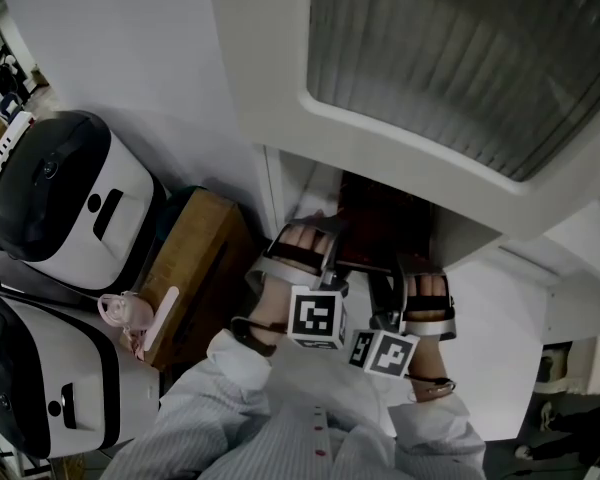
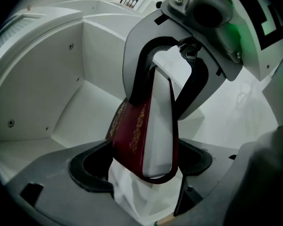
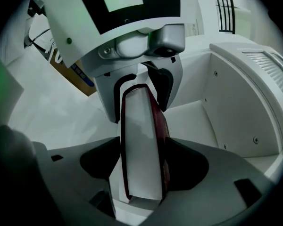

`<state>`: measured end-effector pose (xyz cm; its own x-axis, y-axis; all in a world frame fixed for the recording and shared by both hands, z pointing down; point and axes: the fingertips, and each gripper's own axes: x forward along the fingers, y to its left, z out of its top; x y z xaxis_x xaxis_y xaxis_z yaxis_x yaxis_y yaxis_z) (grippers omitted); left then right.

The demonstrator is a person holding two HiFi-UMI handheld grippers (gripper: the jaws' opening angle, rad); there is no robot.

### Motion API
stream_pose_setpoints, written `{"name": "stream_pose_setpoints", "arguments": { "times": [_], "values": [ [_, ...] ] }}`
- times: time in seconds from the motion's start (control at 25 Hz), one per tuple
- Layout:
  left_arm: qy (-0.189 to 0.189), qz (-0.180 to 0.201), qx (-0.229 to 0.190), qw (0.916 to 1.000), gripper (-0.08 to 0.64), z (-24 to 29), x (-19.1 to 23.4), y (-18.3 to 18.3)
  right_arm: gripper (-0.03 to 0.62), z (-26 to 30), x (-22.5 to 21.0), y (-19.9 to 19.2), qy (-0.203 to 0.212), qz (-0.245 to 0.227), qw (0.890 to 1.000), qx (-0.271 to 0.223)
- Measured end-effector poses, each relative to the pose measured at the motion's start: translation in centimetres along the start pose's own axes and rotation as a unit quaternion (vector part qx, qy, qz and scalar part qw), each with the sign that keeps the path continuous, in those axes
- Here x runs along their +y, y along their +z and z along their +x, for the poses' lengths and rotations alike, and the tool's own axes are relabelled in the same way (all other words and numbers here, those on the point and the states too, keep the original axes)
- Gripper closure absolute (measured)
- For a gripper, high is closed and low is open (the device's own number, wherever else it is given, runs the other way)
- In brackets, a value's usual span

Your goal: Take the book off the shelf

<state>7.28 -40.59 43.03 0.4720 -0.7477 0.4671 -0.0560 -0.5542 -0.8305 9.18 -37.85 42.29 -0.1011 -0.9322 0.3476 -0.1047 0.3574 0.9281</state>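
A dark red book with gold ornament sits in the white shelf compartment. In the left gripper view the book runs between the jaws of my left gripper, its white page edge up, and its far end lies between the jaws of the right gripper. The right gripper view mirrors this: the book lies between the wide-set jaws of my right gripper, with the left gripper at the far end. Both sets of jaws stand wide around the book without visibly pressing it.
Two white and black appliances stand at the left beside a brown cardboard box and a pink object. A ribbed glass panel hangs above the compartment, and white walls close it in.
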Motion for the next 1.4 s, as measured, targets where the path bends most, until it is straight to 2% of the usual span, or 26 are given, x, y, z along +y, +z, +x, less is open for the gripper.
{"name": "stream_pose_setpoints", "arguments": {
  "times": [0.48, 1.0, 1.4],
  "values": [
    [0.016, 0.019, -0.005, 0.9997, 0.193, -1.1, 0.0, 0.4, 0.341, -0.4, -0.2, 0.0, -0.010, -0.004, 1.000, -0.001],
    [0.007, 0.021, -0.009, 0.9997, 0.203, -4.0, -1.6, 0.8, 0.341, -3.1, 0.7, 1.1, -0.010, -0.003, 1.000, 0.002],
    [0.000, 0.025, -0.028, 0.9993, 0.219, -7.8, -2.7, 1.9, 0.341, -6.9, 1.2, 2.3, 0.000, 0.015, 1.000, 0.004]
  ]
}}
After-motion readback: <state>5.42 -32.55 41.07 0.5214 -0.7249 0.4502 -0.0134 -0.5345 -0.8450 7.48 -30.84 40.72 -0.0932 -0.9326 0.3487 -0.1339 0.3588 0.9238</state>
